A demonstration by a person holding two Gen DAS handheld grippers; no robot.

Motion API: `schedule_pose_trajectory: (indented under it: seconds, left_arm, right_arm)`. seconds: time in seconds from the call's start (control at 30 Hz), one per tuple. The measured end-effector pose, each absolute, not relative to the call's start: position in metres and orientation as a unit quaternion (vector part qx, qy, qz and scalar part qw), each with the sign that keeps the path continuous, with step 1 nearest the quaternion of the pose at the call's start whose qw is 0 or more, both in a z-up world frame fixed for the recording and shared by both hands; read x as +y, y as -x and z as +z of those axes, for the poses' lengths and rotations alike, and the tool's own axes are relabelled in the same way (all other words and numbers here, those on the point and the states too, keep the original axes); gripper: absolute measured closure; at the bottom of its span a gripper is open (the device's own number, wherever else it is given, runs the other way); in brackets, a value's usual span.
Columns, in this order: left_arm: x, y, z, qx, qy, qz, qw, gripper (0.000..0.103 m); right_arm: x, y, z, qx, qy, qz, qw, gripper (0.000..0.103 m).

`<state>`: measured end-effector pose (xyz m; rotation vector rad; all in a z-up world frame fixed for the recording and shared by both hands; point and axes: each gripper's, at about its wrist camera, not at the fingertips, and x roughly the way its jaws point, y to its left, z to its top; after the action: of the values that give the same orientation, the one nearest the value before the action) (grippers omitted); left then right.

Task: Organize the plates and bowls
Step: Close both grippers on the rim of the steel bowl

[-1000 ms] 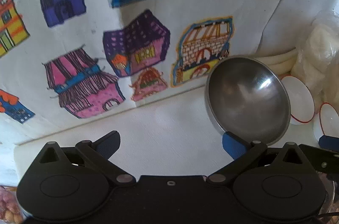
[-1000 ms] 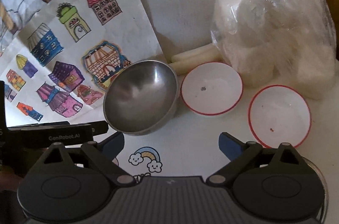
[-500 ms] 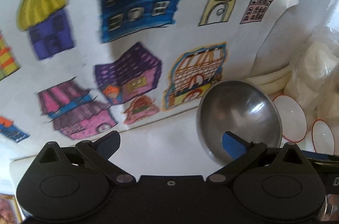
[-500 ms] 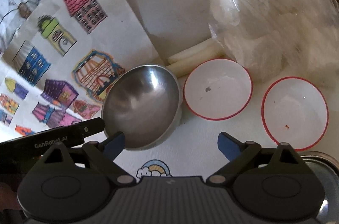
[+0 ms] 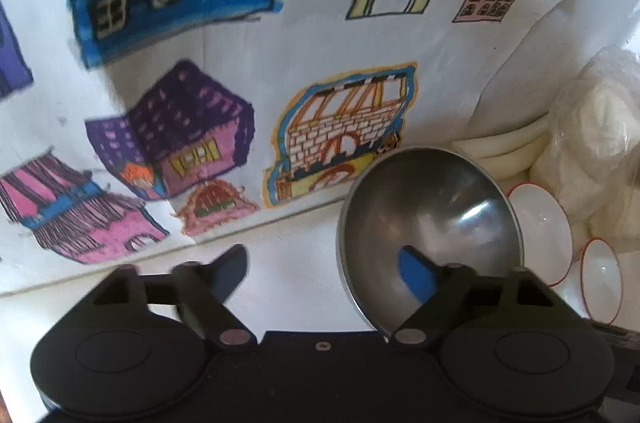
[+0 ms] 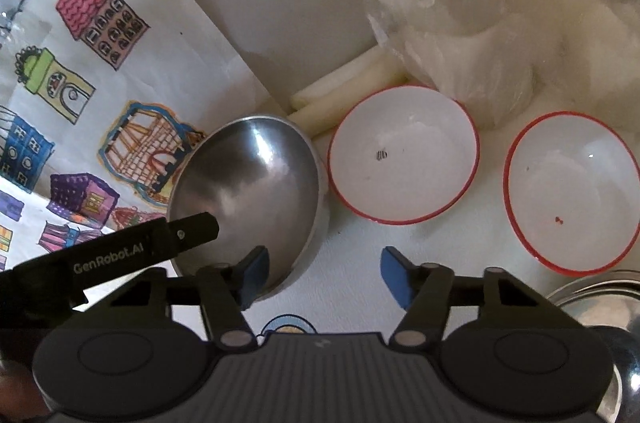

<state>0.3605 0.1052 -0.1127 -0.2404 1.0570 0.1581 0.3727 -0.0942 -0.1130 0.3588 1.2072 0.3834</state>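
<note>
Left gripper (image 5: 324, 271) closing, fingers apart: right finger (image 5: 416, 273) sits inside the steel bowl (image 5: 430, 219), left finger outside over the white table (image 5: 288, 263), the bowl's near-left rim between them, pads not yet pressing as far as the view shows. Right gripper (image 6: 320, 273) also closing, fingers apart: its left finger (image 6: 252, 275) is inside the same steel bowl (image 6: 248, 191) at the near rim, its right finger over bare table (image 6: 352, 243), rim between them, no clamp visible. The left gripper's black finger reaches into the bowl from the left in the right wrist view. Steel bowl is tilted, resting on the table at the edge of a paper sheet with coloured house drawings (image 5: 280, 71). Just right of it a white bowl with red rim (image 6: 404, 155), then a second one (image 6: 572, 191) beside that, apart from each other. Bottom right corner shows part of another steel dish (image 6: 596, 307). Behind the bowls, two pale sticks (image 6: 344, 99) lying together, and a clear plastic bag of white lumps (image 6: 500, 3) against the far wall.
</note>
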Motion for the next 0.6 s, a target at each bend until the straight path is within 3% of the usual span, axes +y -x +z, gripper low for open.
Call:
schedule_pose_trajectory:
  seconds: [0.1,0.27,0.33,0.6]
  left_arm:
    - [0.107,-0.361,-0.117,0.508,0.137,0.059,0.848,0.039]
    - [0.111,-0.353,-0.118,0.513,0.154,0.043,0.844,0.075]
    - [0.113,-0.349,-0.119,0.513,0.166,0.039,0.842,0.083]
    - [0.111,-0.33,-0.118,0.51,0.173,0.032,0.842,0.088]
  right_arm:
    - [-0.092,-0.373,-0.115,0.564,-0.173,0.184,0.786,0.049]
    - [-0.087,-0.374,-0.111,0.562,-0.17,0.195,0.785,0.066]
    - [-0.085,-0.373,-0.109,0.563,-0.167,0.199,0.784,0.072]
    - [-0.085,-0.365,-0.108,0.567,-0.158,0.209,0.781,0.081]
